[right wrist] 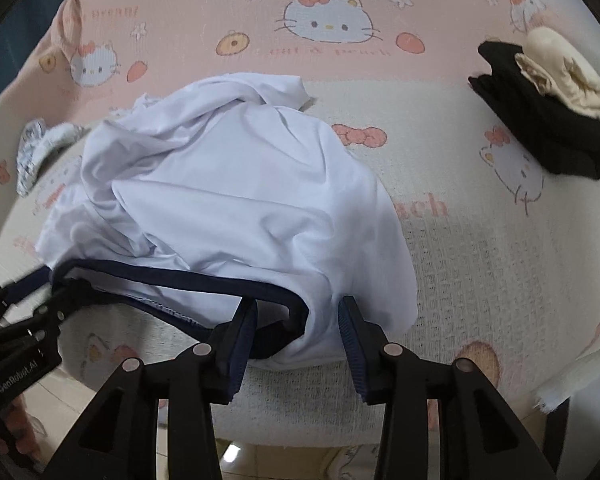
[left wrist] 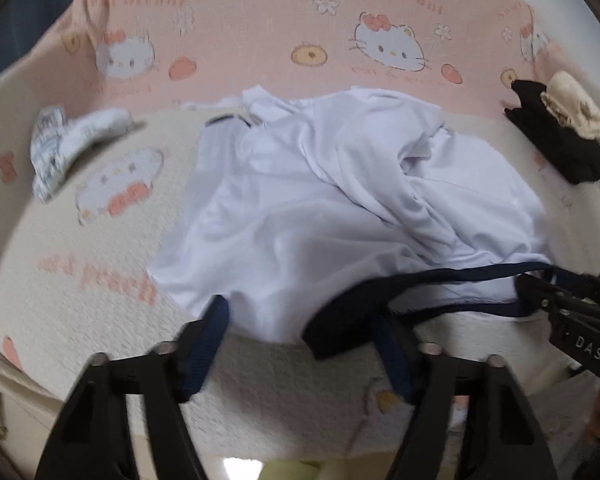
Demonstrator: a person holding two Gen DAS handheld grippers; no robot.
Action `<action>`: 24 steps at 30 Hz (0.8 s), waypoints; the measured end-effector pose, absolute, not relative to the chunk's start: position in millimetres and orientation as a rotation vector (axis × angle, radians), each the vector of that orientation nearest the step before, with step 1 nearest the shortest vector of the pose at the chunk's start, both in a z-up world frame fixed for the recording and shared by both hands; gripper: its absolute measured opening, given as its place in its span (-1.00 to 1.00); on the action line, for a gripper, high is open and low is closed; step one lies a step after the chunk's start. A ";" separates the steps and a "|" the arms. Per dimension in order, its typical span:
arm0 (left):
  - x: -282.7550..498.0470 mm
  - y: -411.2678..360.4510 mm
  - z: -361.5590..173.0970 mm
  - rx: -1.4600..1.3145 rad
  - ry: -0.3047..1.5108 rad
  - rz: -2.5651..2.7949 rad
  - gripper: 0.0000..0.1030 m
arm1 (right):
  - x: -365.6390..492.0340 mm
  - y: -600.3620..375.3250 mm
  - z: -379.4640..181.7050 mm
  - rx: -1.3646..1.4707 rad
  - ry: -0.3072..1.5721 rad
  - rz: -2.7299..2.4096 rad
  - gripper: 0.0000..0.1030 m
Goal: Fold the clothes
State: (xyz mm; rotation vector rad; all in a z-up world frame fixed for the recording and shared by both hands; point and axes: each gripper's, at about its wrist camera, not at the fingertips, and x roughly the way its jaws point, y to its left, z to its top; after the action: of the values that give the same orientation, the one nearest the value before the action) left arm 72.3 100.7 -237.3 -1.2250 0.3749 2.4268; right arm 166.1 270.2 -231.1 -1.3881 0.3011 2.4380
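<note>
Looking down both wrist views, I see the shirt (left wrist: pixel 340 200), white with a navy collar (right wrist: pixel 188 280), lying crumpled in a heap in the middle of each frame, on a cream and pink blanket (right wrist: pixel 480 260) printed with cartoon cats.

In my left wrist view the left gripper (left wrist: pixel 300 344) fills the lower part of the frame. Its jaws stand apart, and the near edge of the shirt lies between them. The navy collar drapes against the right-hand finger (left wrist: pixel 396 364), but I cannot tell whether the pads press on it; the left-hand finger sits at the white hem. This view is slightly blurred.

In my right wrist view the right gripper (right wrist: pixel 298 344) sits at lower centre with its jaws open around the corner of the shirt where the collar loops. The cloth lies between the pads and they do not pinch it. The other gripper shows at the lower left edge of this frame, right at the far end of the collar.

A folded black garment (right wrist: pixel 548 128) with a cream one (right wrist: pixel 564 76) on top rests in the upper right of both views. A small patterned cloth (left wrist: pixel 60 148) lies at the left, well apart from the shirt.
</note>
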 end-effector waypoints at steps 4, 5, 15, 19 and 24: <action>70.1 104.0 -240.8 -1.246 0.467 2.455 -0.57 | 165.5 263.8 -231.7 -1.388 0.163 2.398 -0.93; 70.3 102.0 -239.3 -1.250 0.452 2.456 -0.59 | 167.3 263.8 -230.2 -1.387 0.155 2.394 -0.93; 90.9 86.3 -223.1 -1.241 0.449 2.442 -0.60 | 194.0 264.3 -212.3 -1.353 0.247 2.367 -0.93; 99.0 81.5 -224.5 -1.260 0.459 2.435 -0.60 | 203.0 265.0 -213.2 -1.355 0.321 2.377 -0.93; 109.6 76.0 -226.5 -1.273 0.462 2.423 -0.60 | 214.7 256.5 -212.8 -1.331 0.281 2.419 -0.93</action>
State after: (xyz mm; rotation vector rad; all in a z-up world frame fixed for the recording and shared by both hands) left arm 109.6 76.0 -226.5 -1.2726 0.4616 2.4226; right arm 214.7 256.5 -212.8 -1.3307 0.2808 2.4191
